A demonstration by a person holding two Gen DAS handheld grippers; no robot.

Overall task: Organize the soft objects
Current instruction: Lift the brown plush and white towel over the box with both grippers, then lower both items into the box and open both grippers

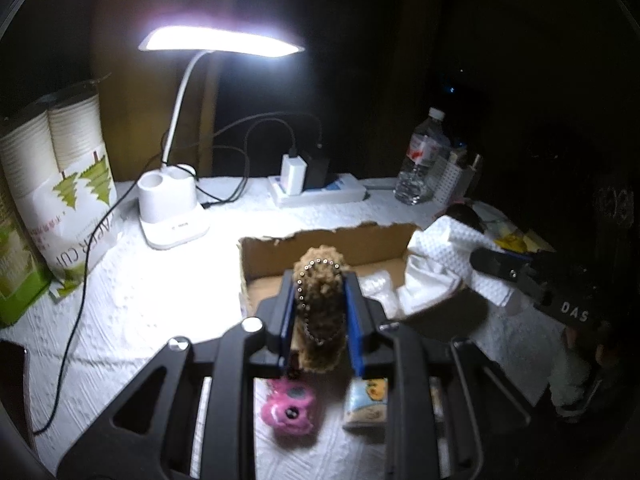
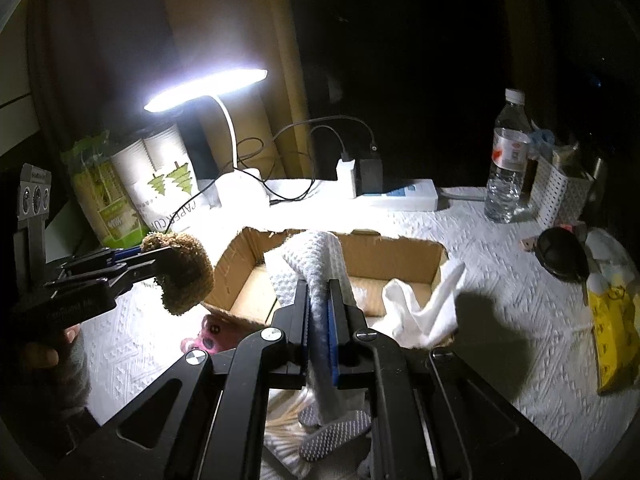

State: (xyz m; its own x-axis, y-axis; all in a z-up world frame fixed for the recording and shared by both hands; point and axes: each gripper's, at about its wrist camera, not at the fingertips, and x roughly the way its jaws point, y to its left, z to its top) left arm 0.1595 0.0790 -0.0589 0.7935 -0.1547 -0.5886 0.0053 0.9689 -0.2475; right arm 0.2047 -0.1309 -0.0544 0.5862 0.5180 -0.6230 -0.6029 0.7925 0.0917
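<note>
Gripping a brown fuzzy plush (image 1: 320, 312) w/ a bead chain looped over it, your left gripper (image 1: 320, 300) is clamped tight on it, held above the counter (image 1: 132, 308) just in front of the torn cardboard box (image 1: 320, 248). Your right gripper (image 2: 319, 312) is pinched shut on a white waffle-weave cloth (image 2: 316, 264), which rises past the fingertips over the box's near edge. Inside the box, right side, a white sock (image 2: 424, 308) drapes over the wall. Under the left gripper, on the counter, sit a pink plush (image 1: 290, 408) & a small tissue pack (image 1: 366, 404). Further back: lit desk lamp (image 1: 172, 208), power strip (image 1: 320, 192) w/ chargers, water bottle (image 1: 420, 160), paper cup sleeve (image 1: 68, 184) at left. Far right of the right wrist view: yellow packet (image 2: 612, 332), dark round object (image 2: 560, 252), can't tell what.
</note>
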